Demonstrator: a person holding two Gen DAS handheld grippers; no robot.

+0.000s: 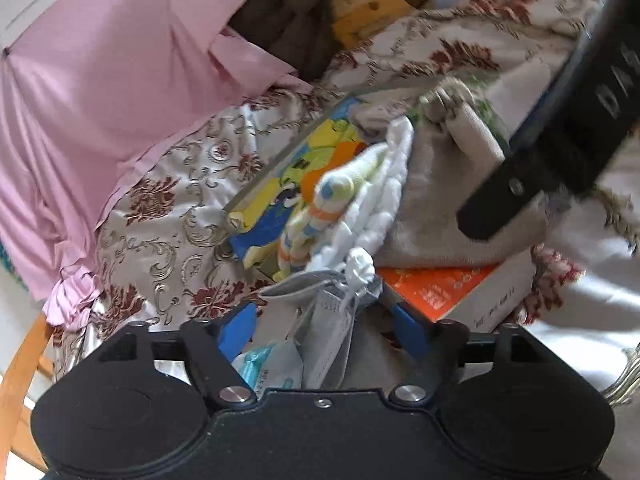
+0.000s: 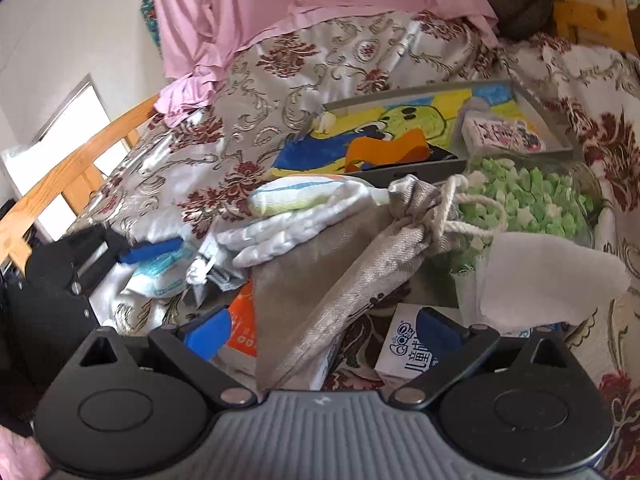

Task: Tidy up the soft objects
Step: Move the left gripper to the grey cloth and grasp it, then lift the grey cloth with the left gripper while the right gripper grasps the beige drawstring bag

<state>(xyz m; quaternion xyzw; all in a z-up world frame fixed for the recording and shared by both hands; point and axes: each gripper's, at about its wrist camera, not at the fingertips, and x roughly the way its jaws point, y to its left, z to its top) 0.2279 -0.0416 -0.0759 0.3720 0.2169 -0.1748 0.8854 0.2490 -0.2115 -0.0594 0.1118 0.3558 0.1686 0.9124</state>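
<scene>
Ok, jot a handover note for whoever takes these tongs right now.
Left tongs: open, grey face mask between the pads, not gripped.
Right tongs: open, beige drawstring bag between the pads, not gripped.
Striped sock and white knit cloth lie heaped by the bag, at the tray.
Done: nothing visibly sorted.
Left: all the soft things.

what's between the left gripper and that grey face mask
Nothing visible. The grey face mask already lies between the open blue pads of the left gripper, with a knotted white string resting on its far end.
</scene>
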